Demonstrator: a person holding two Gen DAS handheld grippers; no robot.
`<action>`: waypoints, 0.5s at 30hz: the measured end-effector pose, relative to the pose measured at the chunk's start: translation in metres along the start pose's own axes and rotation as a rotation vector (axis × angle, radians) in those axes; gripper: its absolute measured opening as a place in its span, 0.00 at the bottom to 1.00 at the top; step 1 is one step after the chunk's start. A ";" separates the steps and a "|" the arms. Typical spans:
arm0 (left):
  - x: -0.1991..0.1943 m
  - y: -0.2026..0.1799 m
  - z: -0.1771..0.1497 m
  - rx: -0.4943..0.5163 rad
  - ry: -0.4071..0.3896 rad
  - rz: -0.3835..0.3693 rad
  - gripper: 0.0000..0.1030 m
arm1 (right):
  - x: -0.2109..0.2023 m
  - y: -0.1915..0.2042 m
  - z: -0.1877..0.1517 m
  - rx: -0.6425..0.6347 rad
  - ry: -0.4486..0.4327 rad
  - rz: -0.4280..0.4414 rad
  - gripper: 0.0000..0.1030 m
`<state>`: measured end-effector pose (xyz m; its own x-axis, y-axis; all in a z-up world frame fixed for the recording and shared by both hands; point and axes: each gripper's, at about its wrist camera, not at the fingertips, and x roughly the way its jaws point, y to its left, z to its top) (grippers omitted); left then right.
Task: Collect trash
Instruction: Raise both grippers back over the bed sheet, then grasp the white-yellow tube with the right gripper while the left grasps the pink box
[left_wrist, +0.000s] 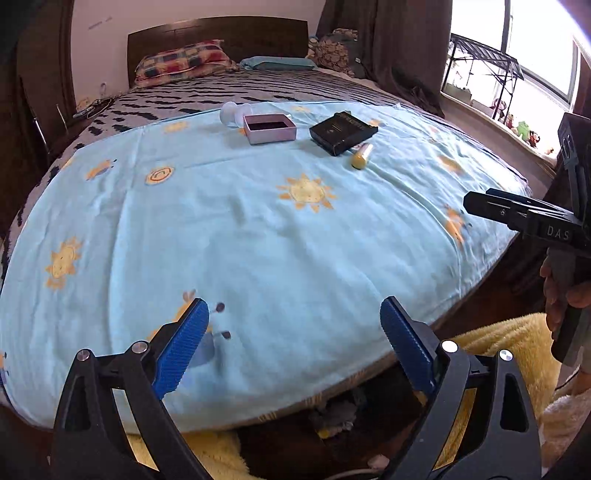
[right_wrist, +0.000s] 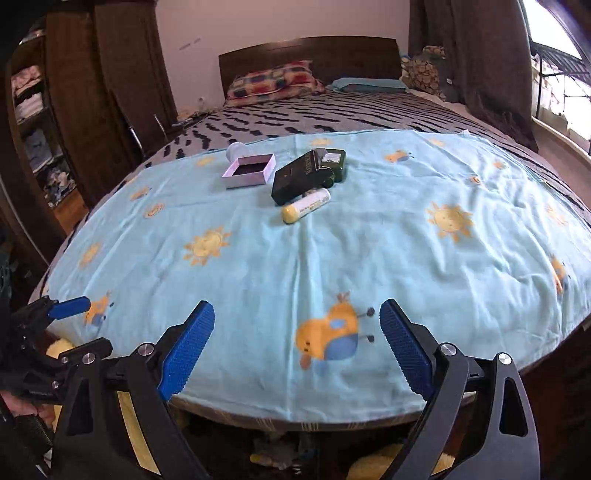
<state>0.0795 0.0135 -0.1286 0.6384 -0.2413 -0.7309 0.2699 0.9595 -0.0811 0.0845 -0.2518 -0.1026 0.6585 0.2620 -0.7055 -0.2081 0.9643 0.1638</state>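
Note:
Trash lies on the far part of a light blue blanket on the bed: an open pink box, a black box, a yellow tube and a white round object. In the right wrist view they show as the pink box, black box, yellow tube, a dark green bottle and the white object. My left gripper is open and empty over the blanket's near edge. My right gripper is open and empty, also near the front edge.
The blanket covers the foot of a bed with pillows and a dark headboard. A wardrobe stands left. A window with a rack is right. A yellow fluffy rug lies on the floor.

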 end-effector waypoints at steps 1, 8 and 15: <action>0.003 0.004 0.004 -0.008 0.001 0.001 0.87 | 0.007 0.000 0.004 0.006 0.007 0.006 0.89; 0.042 0.021 0.027 -0.028 0.031 0.012 0.87 | 0.057 -0.006 0.025 0.072 0.041 0.030 0.88; 0.065 0.030 0.050 -0.007 0.040 0.019 0.87 | 0.112 -0.002 0.054 0.092 0.093 0.035 0.51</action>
<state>0.1652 0.0193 -0.1443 0.6139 -0.2175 -0.7588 0.2532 0.9648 -0.0717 0.1973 -0.2220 -0.1450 0.5809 0.2945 -0.7588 -0.1594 0.9554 0.2488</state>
